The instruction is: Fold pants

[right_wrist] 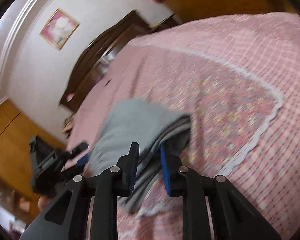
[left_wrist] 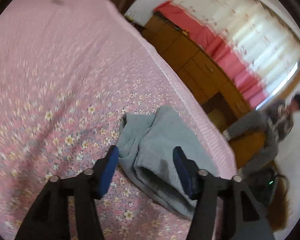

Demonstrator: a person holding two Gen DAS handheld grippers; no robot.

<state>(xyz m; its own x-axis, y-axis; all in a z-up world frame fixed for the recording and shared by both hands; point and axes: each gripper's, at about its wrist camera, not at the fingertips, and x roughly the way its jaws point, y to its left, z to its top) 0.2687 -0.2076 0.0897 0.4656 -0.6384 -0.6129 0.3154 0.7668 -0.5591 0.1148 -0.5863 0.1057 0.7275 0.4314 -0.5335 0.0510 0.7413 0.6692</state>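
Pants point(left_wrist: 156, 154), grey and folded small, lie on a pink bed point(left_wrist: 50, 70). Left claw point(left_wrist: 146, 160) hangs apart above; right claw point(right_wrist: 148, 156) pinches their edge at 6 o'clock. Next: release, smooth.

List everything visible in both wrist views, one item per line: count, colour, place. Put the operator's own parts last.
pants: one, grey-blue, folded in a bundle near the bed's edge
bedspread: one, pink with small flowers, covering the bed
headboard: one, dark brown, against the white wall
picture: one, pink in a gold frame, on the wall
curtain: one, white with a red lower band, at the window
cabinets: a row, orange-brown wood, beside the bed
bystander: one, grey clothes, past the bed's edge
left tongs: one, black with blue pads, open over the pants
right tongs: one, black with blue pads, narrow around the pants' layered edge
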